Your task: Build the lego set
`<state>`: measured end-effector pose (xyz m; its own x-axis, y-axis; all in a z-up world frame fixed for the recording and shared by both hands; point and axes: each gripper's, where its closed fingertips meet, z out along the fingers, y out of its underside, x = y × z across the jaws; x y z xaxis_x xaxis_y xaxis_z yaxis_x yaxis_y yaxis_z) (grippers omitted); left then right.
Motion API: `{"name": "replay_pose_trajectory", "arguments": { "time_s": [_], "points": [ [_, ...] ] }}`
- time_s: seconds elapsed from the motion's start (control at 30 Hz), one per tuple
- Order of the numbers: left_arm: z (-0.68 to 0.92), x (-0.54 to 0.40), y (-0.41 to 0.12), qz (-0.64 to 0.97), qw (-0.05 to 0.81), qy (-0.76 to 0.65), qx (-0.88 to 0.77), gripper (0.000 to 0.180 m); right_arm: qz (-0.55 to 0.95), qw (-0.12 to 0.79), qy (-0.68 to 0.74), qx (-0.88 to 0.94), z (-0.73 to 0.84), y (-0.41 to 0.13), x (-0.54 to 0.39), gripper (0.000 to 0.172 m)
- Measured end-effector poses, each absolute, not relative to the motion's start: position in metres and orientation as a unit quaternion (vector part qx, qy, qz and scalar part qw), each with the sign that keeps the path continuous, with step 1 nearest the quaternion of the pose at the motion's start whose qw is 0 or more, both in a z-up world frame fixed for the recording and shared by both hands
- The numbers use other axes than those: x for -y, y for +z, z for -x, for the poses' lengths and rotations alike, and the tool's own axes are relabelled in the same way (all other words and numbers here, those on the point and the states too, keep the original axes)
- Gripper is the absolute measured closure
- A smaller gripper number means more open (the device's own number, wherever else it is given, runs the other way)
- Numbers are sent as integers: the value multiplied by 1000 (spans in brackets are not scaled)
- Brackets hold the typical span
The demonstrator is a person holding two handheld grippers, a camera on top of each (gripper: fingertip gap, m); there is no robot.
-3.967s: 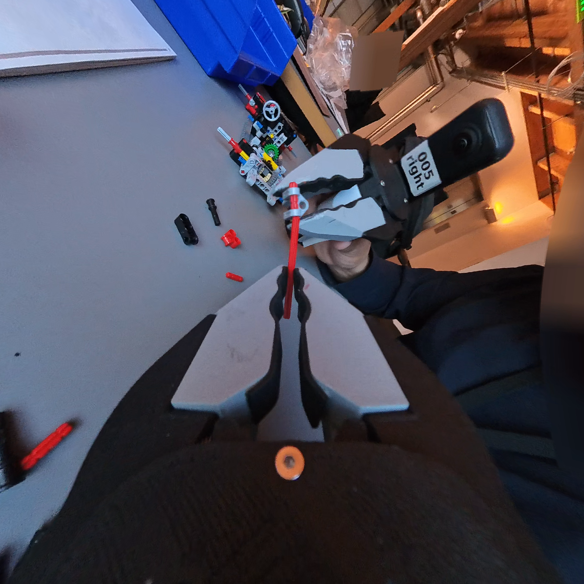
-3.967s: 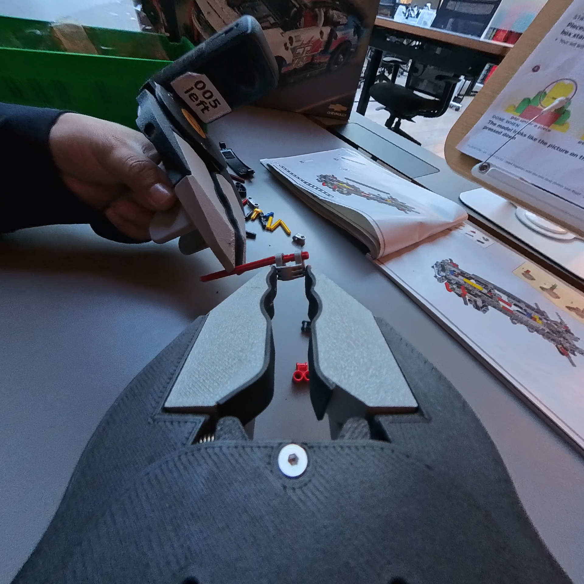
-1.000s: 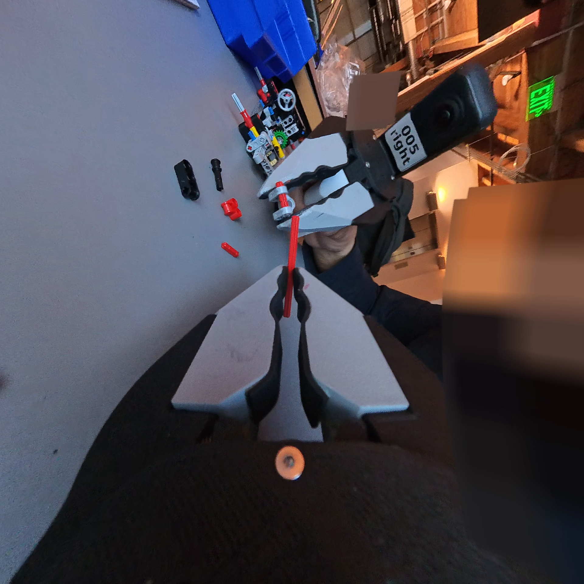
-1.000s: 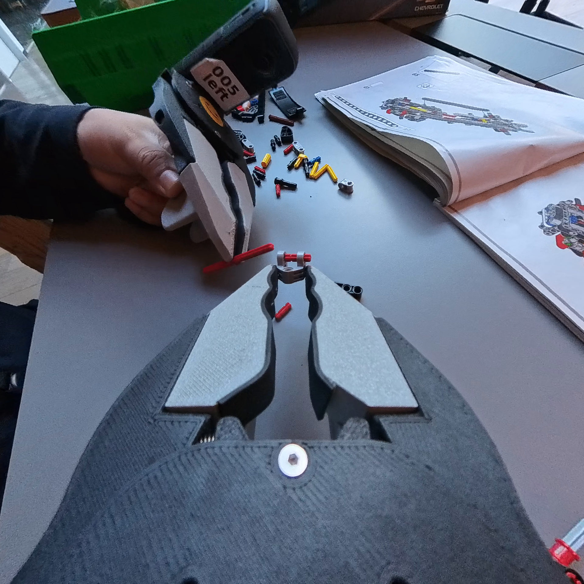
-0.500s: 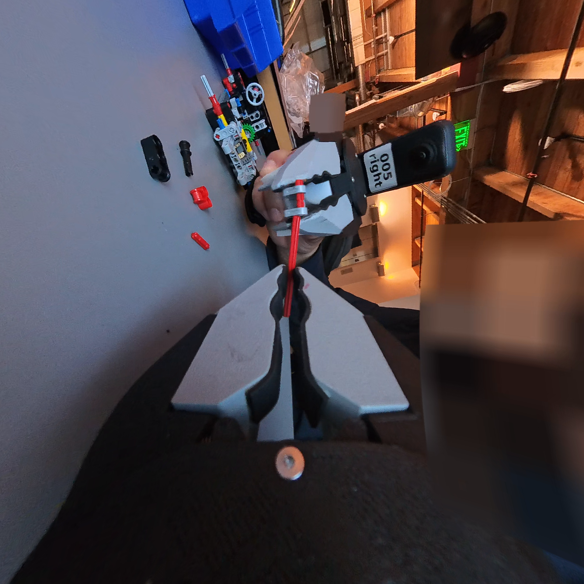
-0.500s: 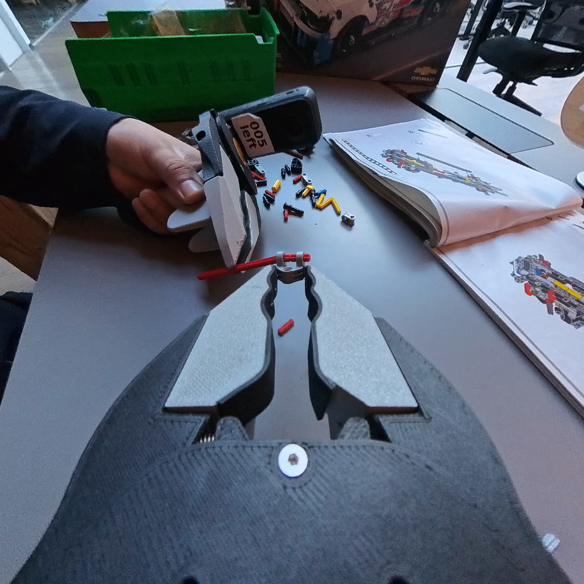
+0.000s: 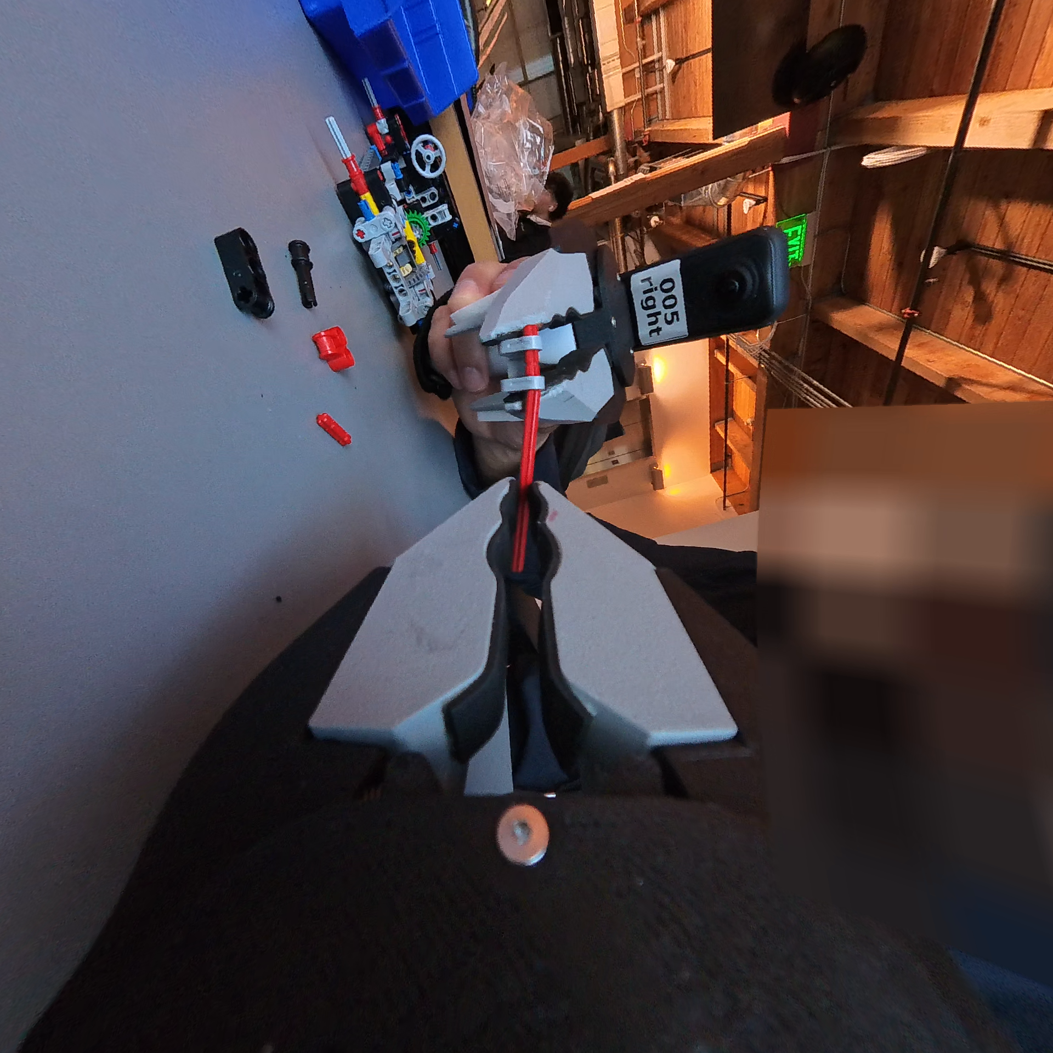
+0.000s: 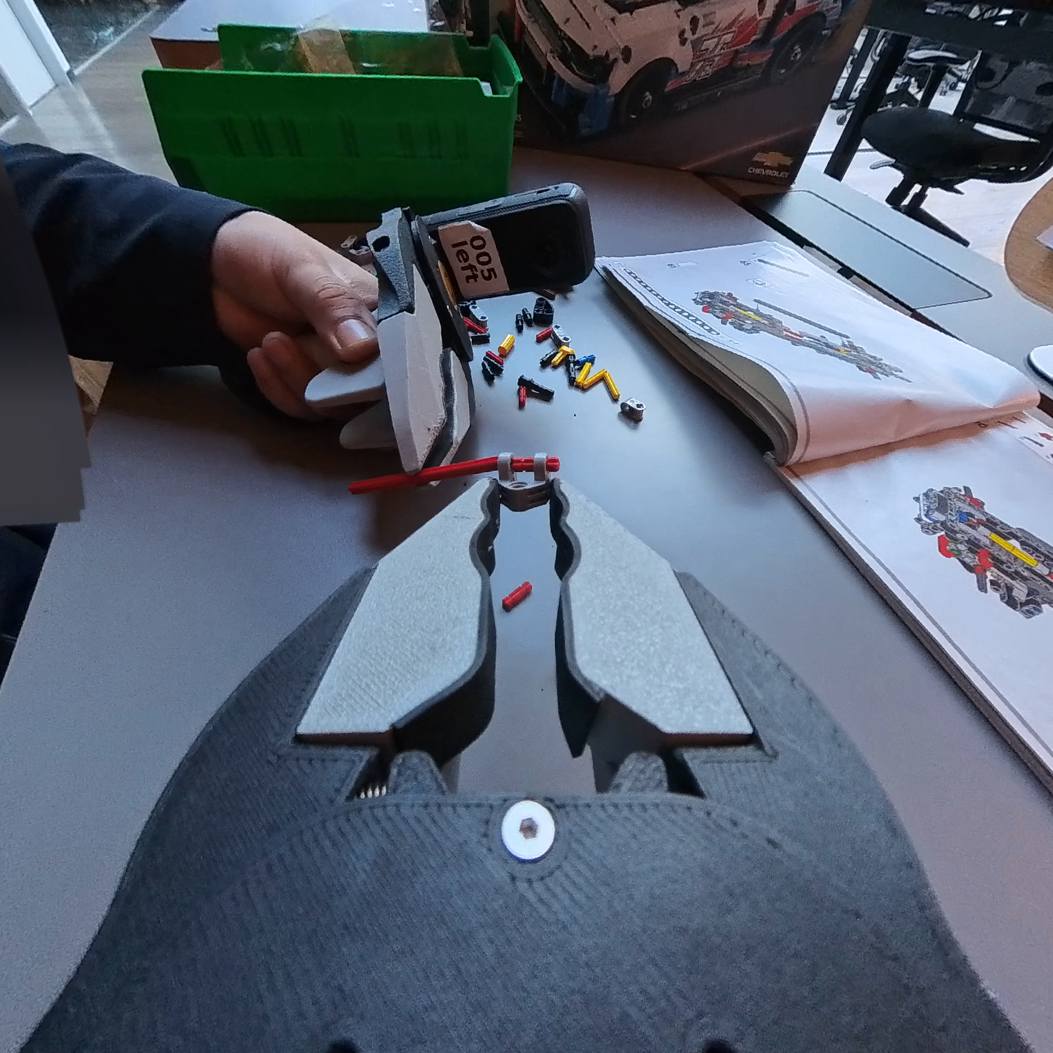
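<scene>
My left gripper (image 7: pixel 521 498) is shut on a long red axle (image 7: pixel 527 433); it also shows in the right wrist view (image 8: pixel 424 481). The axle (image 8: pixel 421 476) runs through both lugs of a small grey fork connector (image 8: pixel 521 484). My right gripper (image 8: pixel 523 494) is shut on that grey connector, its pads pressing on the connector's base. In the left wrist view the right gripper (image 7: pixel 515 370) holds the connector (image 7: pixel 521 364) just ahead of my left fingertips. Both are held above the grey table (image 7: pixel 142 456).
Loose red and black pieces (image 7: pixel 333 347) lie on the table, and a part-built model (image 7: pixel 399 228) near a blue bin (image 7: pixel 410 51). The right wrist view shows scattered small parts (image 8: pixel 558 359), an open instruction booklet (image 8: pixel 798 353), a green bin (image 8: pixel 330 119) and a red pin (image 8: pixel 517 595). Only a small space, under 4 cm, lies between the two pairs of fingers. The right tips stand about 6 cm off the red pin (image 8: pixel 517 595). It turns up in the left wrist view (image 7: pixel 333 431) as well.
A second ago the axle's tip stood apart from the connector, which bore a short red piece; now the axle runs through both lugs. Both grippers stayed shut and swung round together.
</scene>
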<state>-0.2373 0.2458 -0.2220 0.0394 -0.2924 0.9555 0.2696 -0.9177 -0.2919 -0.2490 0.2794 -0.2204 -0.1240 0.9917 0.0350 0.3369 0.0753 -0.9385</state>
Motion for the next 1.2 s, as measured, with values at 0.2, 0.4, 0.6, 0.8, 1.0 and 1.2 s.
{"name": "replay_pose_trajectory", "arguments": {
  "time_s": [0.2,0.4,0.6,0.8,1.0,1.2],
  "points": [
    [236,-243,-222,691,196,-696,-15,180,503,420,397,643,248,-218,-277,158],
    [232,-239,-224,699,188,-689,-30,179,452,462,344,681,243,-218,-274,157],
    [228,-237,-228,715,197,-669,-47,180,426,478,322,698,238,-222,-271,157],
    [228,-239,-229,727,233,-644,-55,180,440,472,340,684,238,-220,-271,158],
    [223,-237,-230,734,237,-633,-65,180,415,484,329,697,237,-219,-264,158],
    [225,-239,-231,730,225,-644,-48,180,383,538,231,714,237,-218,-270,157]
  ]
}}
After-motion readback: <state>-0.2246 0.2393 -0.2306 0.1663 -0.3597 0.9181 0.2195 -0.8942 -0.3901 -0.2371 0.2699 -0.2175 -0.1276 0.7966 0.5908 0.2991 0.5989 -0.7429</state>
